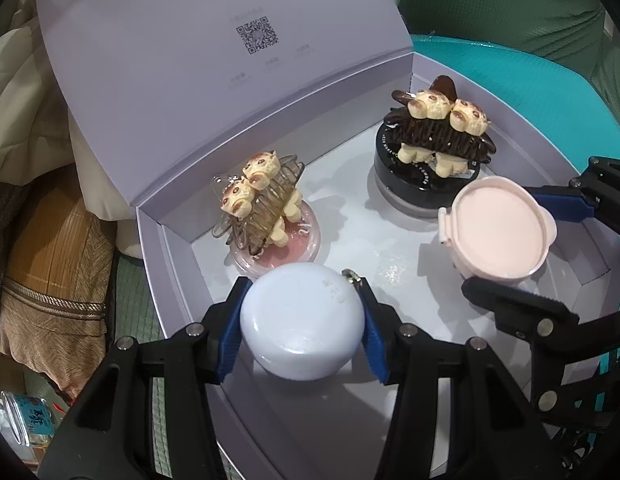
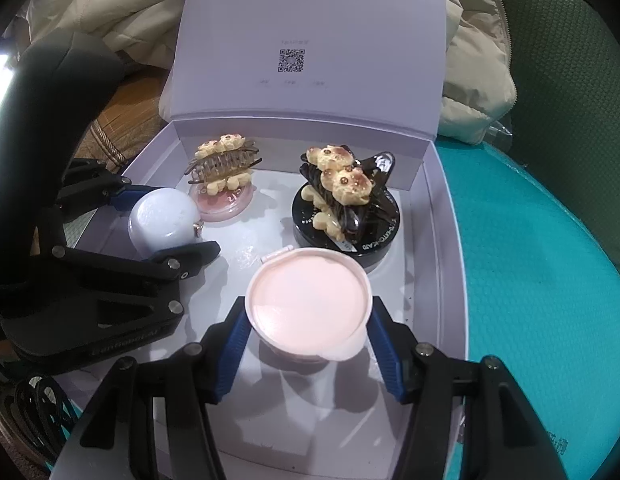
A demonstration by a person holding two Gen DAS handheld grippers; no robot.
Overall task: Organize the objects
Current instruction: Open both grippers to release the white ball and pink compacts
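In the left wrist view, the pale lavender cardboard gift box (image 1: 389,420), its hinged lid raised at the upper left of the frame, fills most of the picture. At the lower centre, the round, pale blue-white plastic jar (image 1: 302,322) is gripped by the left gripper (image 1: 304,328); the jaws are partly closed and both blue pads are pressed against the jar's sides. Above it, at centre left, a clear amber hair claw with cream bear figures (image 1: 256,200) is seen resting on a round pink compact (image 1: 282,256). Toward the upper right, a dark brown hair claw with cream bear figures (image 1: 441,128) is set on a round black jar (image 1: 421,184). At the right, a round pale pink plastic container with a flip lid (image 1: 497,228) is clasped by the right gripper (image 1: 521,240). In the right wrist view, its partly closed jaws are shown with a blue pad against each side of the container, low in the frame, inside the box.
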